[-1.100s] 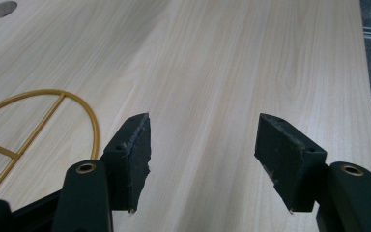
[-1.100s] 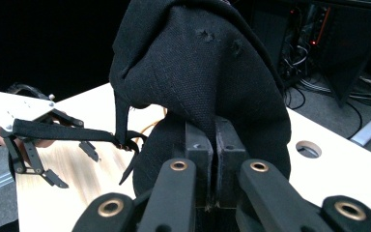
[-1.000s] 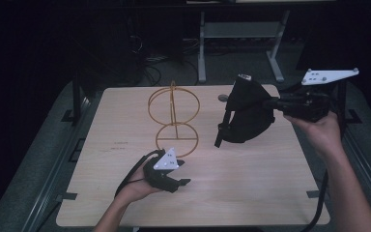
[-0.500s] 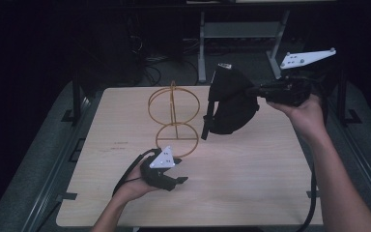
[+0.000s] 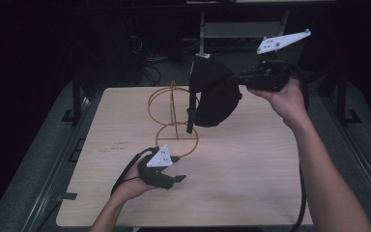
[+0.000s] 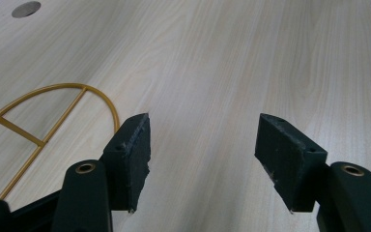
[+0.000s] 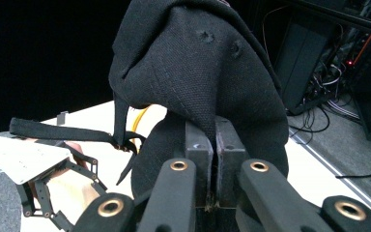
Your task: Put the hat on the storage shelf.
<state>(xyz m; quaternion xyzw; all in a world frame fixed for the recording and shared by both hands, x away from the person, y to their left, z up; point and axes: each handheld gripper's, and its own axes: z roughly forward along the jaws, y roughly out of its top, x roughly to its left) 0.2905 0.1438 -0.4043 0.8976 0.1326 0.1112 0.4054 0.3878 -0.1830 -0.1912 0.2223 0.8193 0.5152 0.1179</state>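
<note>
A black cap (image 5: 213,94) hangs in the air just right of the gold wire stand (image 5: 173,104), its strap (image 5: 190,113) dangling down. My right gripper (image 5: 235,79) is shut on the cap's fabric (image 7: 198,63), its jaws pressed together in the right gripper view (image 7: 215,137). The stand's round base (image 5: 176,141) rests on the wooden table (image 5: 251,174). My left gripper (image 5: 176,179) lies low on the table just in front of that base. Its jaws stand open and empty (image 6: 205,142), with the base wire (image 6: 53,111) to their left.
A metal frame (image 5: 241,29) and cables sit on the floor behind the table. A round hole (image 6: 26,8) marks the tabletop at one corner. Dark equipment with cables (image 7: 328,63) stands beyond the table's edge.
My right gripper has carried the cap up and to the left, closer to the top of the wire stand. The left gripper has stayed in place.
</note>
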